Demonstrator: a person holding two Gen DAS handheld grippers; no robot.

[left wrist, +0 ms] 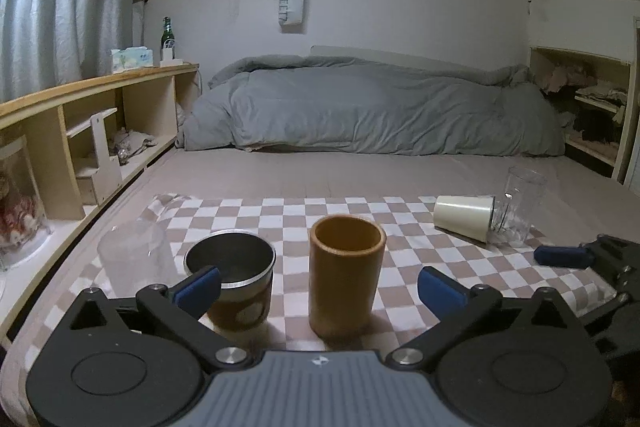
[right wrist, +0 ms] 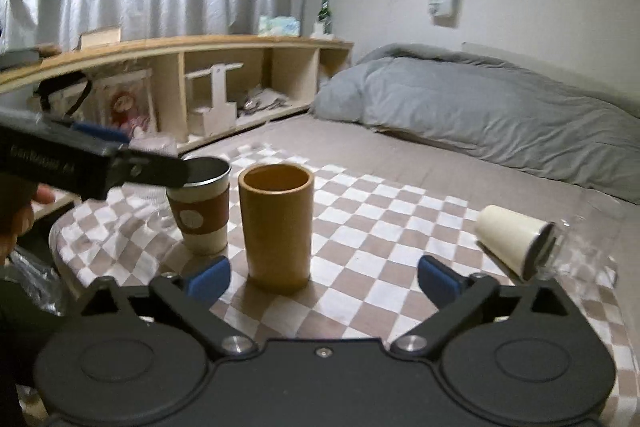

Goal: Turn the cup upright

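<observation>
Bedroom surroundings frame everything: a mattress covered by a pink-and-white checkered cloth (left wrist: 280, 211), with a rumpled grey duvet (left wrist: 372, 107) heaped behind it against the far wall. On that wall hangs a white fabric pouch (left wrist: 292, 1) printed with the word "SWEET" running vertically. Taking the bamboo-coloured cup (left wrist: 346, 275) as the landmark, it stands upright, mouth open to the ceiling, near the front middle of the cloth. Just to its left stands a steel-rimmed cup (left wrist: 232, 279) wearing a brown sleeve with a pale round sticker; whatever is printed on the sticker is too small to read. Further left of that is a clear glass (left wrist: 132, 259), blurred. Well to the right of the bamboo cup and further back, a cream cup (left wrist: 464, 217) lies on its side, its dark mouth pointing right and touching or nearly touching an upright clear tumbler (left wrist: 520, 203).

The left gripper (left wrist: 318, 287) hovers with its blue-padded fingers spread wide on either side of the bamboo cup, holding nothing. The right gripper (right wrist: 324, 279) is likewise spread wide and empty, with the bamboo cup ahead between its pads. In the right wrist view, the left gripper's black body crosses the left side, bearing pale lettering too blurred to read.

Left of the cups, a wooden shelf unit (left wrist: 120, 95) carries a tissue box (left wrist: 132, 59) and a green bottle (left wrist: 168, 35).
</observation>
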